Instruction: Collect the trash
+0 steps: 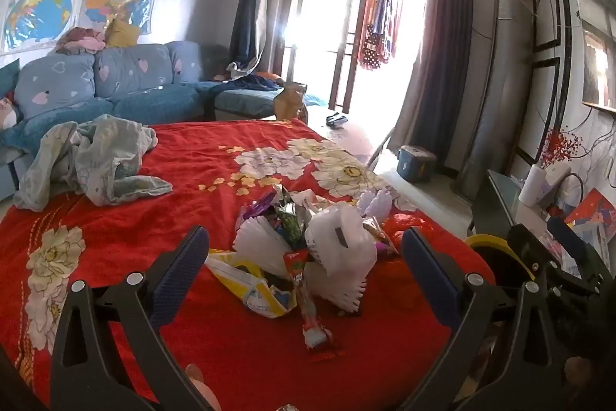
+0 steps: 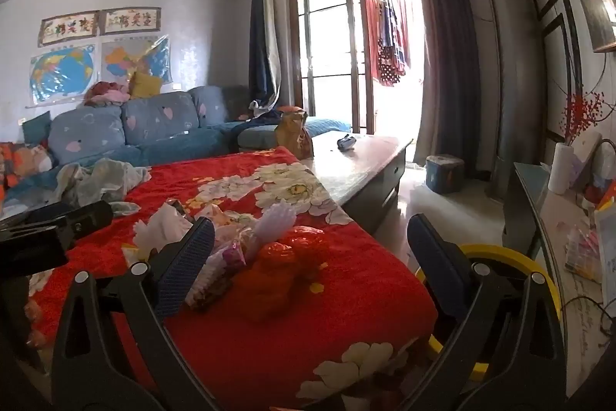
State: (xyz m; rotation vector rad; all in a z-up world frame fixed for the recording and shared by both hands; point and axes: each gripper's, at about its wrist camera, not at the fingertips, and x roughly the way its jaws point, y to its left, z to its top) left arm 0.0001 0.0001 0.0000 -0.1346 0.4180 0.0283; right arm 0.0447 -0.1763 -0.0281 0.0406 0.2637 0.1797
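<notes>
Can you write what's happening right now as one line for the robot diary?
phase: reaching | left gripper: open, above trash pile | right gripper: open, near red wrapper | surface: red blanket | bin: yellow-rimmed bin beside

Open red floral blanket seen ahead of heap of mixed wrappers and white plastic trash. Left side blocked by crumpled pale green cloth. Yellow-rimmed black bin found just beside blanket edge at right.

both wrist views look forward between their own tool fingers, low and close over the red blanket, facing the balcony door. the left view sits nearest the trash pile at frame centre; the right view looks from further right. both share the sofa, the pile and the yellow bin.
</notes>
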